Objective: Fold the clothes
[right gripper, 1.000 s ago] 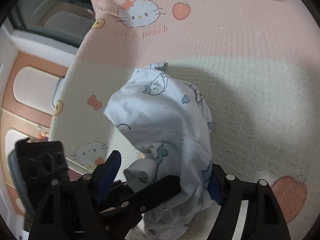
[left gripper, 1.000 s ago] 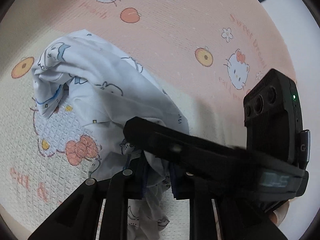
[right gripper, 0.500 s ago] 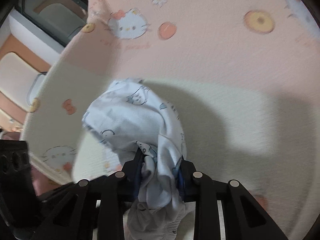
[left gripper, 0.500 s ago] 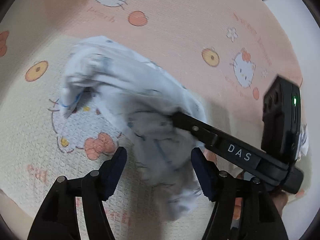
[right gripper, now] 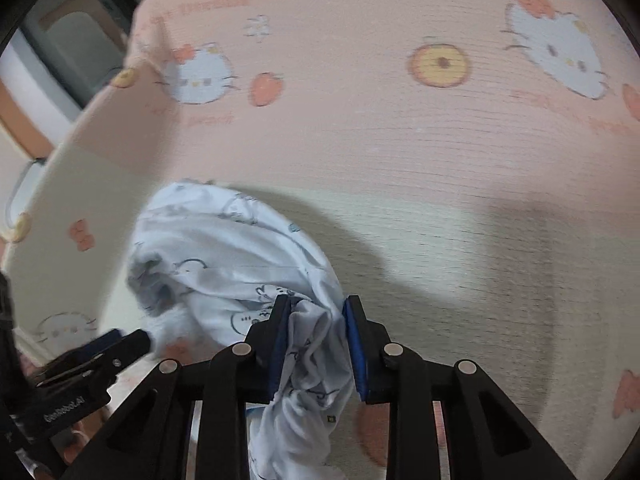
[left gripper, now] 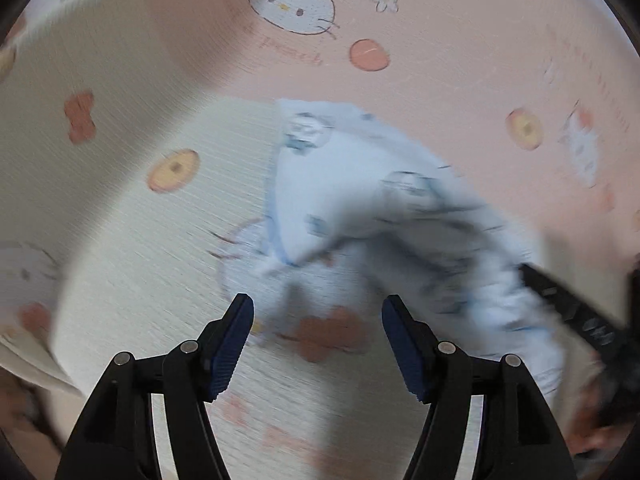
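Observation:
A white garment (right gripper: 224, 264) with small blue cartoon prints lies bunched on the pink and cream cartoon-print bedspread (right gripper: 400, 160). My right gripper (right gripper: 314, 312) is shut on a gathered fold of it, and cloth hangs down between the blue pads (right gripper: 280, 340). In the left wrist view the garment (left gripper: 360, 184) is blurred and stretches off to the right, where the other gripper's black body (left gripper: 568, 308) holds it. My left gripper (left gripper: 318, 312) stands open just in front of the cloth, with only bedspread between its pads (left gripper: 234, 344).
The bedspread's left edge (right gripper: 80, 136) drops off toward a window and orange and cream panels (right gripper: 24, 128). The left gripper's black body (right gripper: 84, 376) shows at the lower left of the right wrist view. Bare bedspread lies to the right of the garment.
My left gripper let go of the garment and opened, then drew back from it. My right gripper closed on the bunched cloth and keeps hold. Both views tilted toward the far side of the bedspread.

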`<state>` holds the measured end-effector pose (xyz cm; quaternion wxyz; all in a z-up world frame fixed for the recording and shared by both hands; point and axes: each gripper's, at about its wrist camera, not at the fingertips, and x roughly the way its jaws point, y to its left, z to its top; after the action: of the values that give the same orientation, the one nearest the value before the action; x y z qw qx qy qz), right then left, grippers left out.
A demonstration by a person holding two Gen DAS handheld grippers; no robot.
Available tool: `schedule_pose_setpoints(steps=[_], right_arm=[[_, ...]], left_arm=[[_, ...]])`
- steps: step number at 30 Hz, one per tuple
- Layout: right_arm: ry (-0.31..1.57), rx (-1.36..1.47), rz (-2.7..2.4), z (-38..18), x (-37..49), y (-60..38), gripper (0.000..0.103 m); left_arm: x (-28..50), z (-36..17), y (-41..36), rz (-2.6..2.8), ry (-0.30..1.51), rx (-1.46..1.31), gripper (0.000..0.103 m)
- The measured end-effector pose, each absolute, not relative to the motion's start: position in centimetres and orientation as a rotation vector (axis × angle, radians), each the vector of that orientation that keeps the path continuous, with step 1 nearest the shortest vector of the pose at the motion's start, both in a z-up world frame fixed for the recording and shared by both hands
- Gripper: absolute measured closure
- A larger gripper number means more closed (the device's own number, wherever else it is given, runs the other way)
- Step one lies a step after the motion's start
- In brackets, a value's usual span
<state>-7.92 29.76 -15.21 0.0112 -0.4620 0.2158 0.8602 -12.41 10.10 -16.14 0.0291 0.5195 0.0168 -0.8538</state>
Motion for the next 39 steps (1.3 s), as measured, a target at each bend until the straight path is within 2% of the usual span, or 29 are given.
schedule_pose_setpoints(steps=[3, 7, 11, 13, 15, 18, 22, 27, 30, 34, 39], right_arm=[[0.583, -1.453, 2.602, -15.7, -7.9, 30.2, 0.077], [0.669, -1.471, 2.573, -16.2, -7.7, 31.4, 0.077], [0.677, -1.469, 2.583, -16.0, -7.4, 31.6, 0.076], [0.678, -1.460, 2.596, -15.6, -7.1, 31.6, 0.071], [0.684, -1.438, 2.601, -15.3, -6.6, 31.7, 0.048], [0.711, -1.393, 2.615, -14.5, -5.4, 32.4, 0.033], [0.891, -1.359, 2.641, -13.9, -3.5, 32.8, 0.032], [0.827, -1.439, 2.593, -14.6, -1.9, 31.4, 0.028], [0.787, -1.454, 2.594, -14.7, -2.0, 31.0, 0.028], [0.756, -1.448, 2.629, -14.6, -2.2, 30.5, 0.028], [0.672, -1.505, 2.678, -14.8, -3.0, 29.1, 0.028]], left_arm=[[-13.0, -16.7, 9.6, -2.606, 0.053, 1.625, 0.038], [-13.3, -16.8, 9.7, -2.604, -0.005, 1.594, 0.038], [-14.0, -16.9, 10.7, -2.621, -0.052, 1.583, 0.038], [-14.3, -17.0, 10.9, -2.626, -0.070, 1.592, 0.038], [-14.6, -17.0, 11.1, -2.633, -0.096, 1.593, 0.038], [-14.9, -16.8, 11.4, -2.663, -0.136, 1.573, 0.038], [-15.9, -17.0, 11.7, -2.659, -0.194, 1.571, 0.038], [-16.6, -17.0, 12.0, -2.687, -0.169, 1.548, 0.039], [-16.8, -17.0, 11.9, -2.704, -0.173, 1.524, 0.053], [-17.2, -16.9, 11.2, -2.710, -0.127, 1.524, 0.081], [-17.6, -16.0, 10.0, -2.746, -0.036, 1.467, 0.088]])
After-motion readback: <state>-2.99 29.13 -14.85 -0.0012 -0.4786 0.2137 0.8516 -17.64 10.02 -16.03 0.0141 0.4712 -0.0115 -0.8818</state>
